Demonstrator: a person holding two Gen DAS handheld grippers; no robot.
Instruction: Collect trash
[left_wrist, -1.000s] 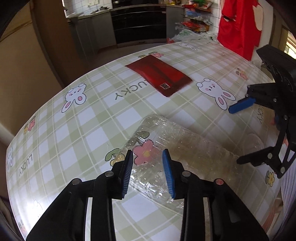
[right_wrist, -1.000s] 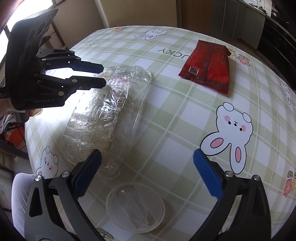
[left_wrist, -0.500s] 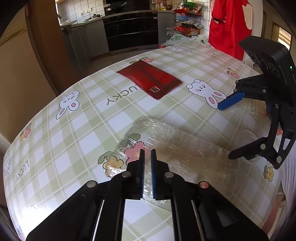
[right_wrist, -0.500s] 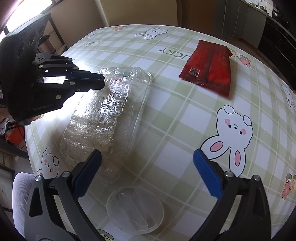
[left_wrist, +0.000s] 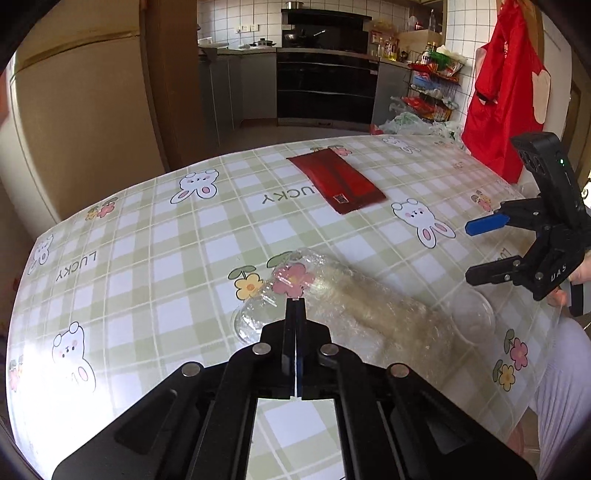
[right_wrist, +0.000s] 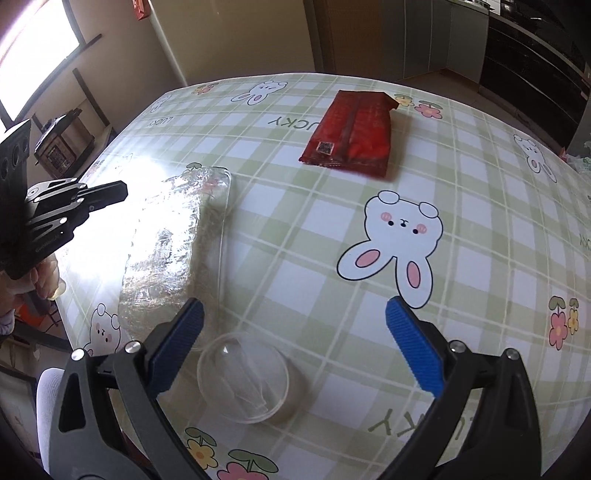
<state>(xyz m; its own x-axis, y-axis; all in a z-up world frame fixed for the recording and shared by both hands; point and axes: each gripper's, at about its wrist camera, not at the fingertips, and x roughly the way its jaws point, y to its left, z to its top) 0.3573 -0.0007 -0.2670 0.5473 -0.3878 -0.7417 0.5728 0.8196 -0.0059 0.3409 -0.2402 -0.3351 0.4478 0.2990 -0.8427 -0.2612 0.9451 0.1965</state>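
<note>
Here, from the left wrist, the left gripper (left_wrist: 295, 301) has its jaws pressed fully together just at the near edge of the crumpled clear plastic wrap (left_wrist: 354, 302), whether pinching it I cannot tell, while from the right wrist the right gripper (right_wrist: 295, 321) gapes wide and empty above the clear round lid (right_wrist: 243, 376), the red wrapper (right_wrist: 354, 134) lying well ahead.

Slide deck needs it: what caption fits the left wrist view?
Left gripper shut at the clear plastic tray; right gripper open nearby, red packet beyond.
</note>
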